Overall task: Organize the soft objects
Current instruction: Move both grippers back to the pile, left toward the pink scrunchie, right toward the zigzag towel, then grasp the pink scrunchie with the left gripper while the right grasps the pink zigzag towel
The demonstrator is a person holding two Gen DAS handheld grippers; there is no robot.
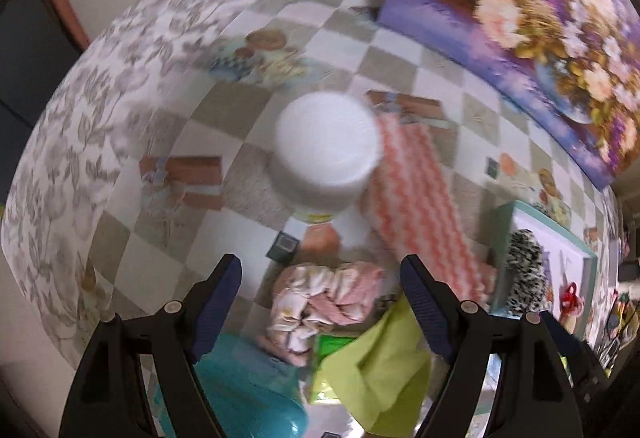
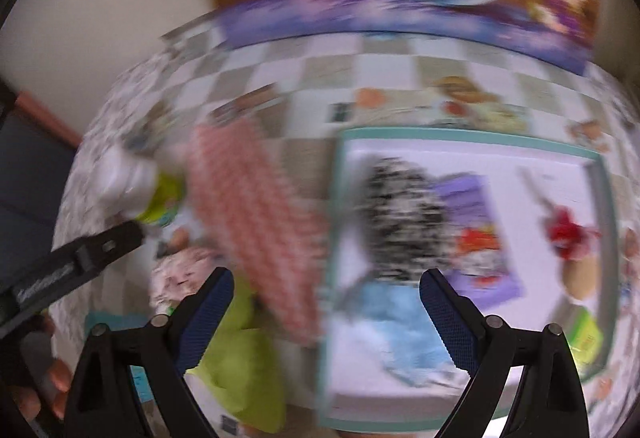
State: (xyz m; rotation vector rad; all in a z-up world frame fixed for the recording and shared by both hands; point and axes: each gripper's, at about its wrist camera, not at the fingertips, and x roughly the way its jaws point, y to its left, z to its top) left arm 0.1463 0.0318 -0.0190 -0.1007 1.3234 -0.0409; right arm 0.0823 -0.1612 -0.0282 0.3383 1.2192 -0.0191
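Left wrist view: left gripper (image 1: 322,306) spread wide, nothing between its fingers. Just beyond the tips lies a crumpled pink cloth (image 1: 324,302); a lime-green cloth (image 1: 376,362) sits below it, a coral zigzag towel (image 1: 416,198) ahead-right, a white-capped jar (image 1: 326,146) straight ahead.

Right wrist view: right gripper (image 2: 326,314) also spread, empty. Teal-rimmed tray (image 2: 472,138) ahead-right already holds a black-and-white fuzzy item (image 2: 400,206) and a blue cloth (image 2: 404,334). Pink, green, zigzag pieces appear left to sort. Heavy blur; tray's smaller contents unreadable.
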